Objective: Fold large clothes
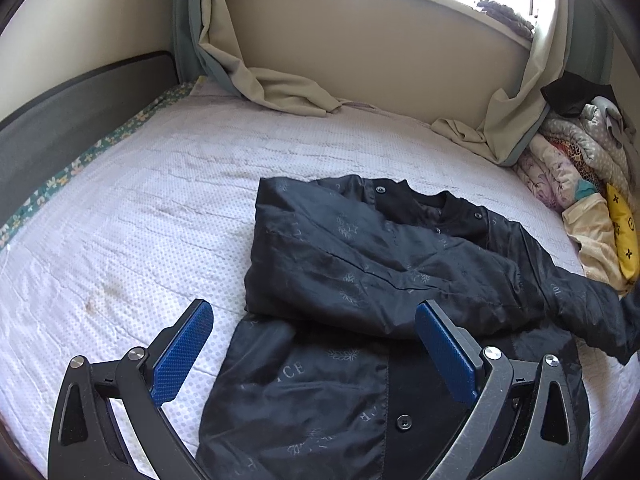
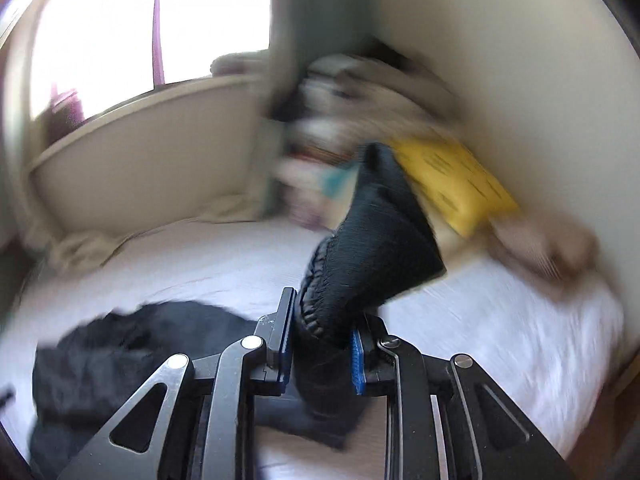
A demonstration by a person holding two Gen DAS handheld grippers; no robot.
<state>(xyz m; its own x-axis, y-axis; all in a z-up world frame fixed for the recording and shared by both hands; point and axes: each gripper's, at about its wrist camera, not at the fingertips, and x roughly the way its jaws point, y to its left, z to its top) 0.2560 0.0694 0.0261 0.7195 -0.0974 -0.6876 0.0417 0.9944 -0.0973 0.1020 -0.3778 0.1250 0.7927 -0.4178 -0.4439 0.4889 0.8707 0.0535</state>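
Bedsheet [image 1: 140, 208] carries the jacket [image 1: 360, 264] lengthwise, collar [image 1: 432, 204] windowward (sleeve [image 2: 372, 240] tonged).

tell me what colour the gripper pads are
Blue, with a fine textured surface; clearest on the left gripper pads in the left wrist view.

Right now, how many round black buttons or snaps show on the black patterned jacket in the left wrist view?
4 on the black patterned jacket: one beside the collar, one further right on the collar band, a small one below the neckline, one on the lower front. Folds may hide others.

free: bedsheet [image 1: 140, 208] left | blocked: bedding pile [image 1: 580, 168] right
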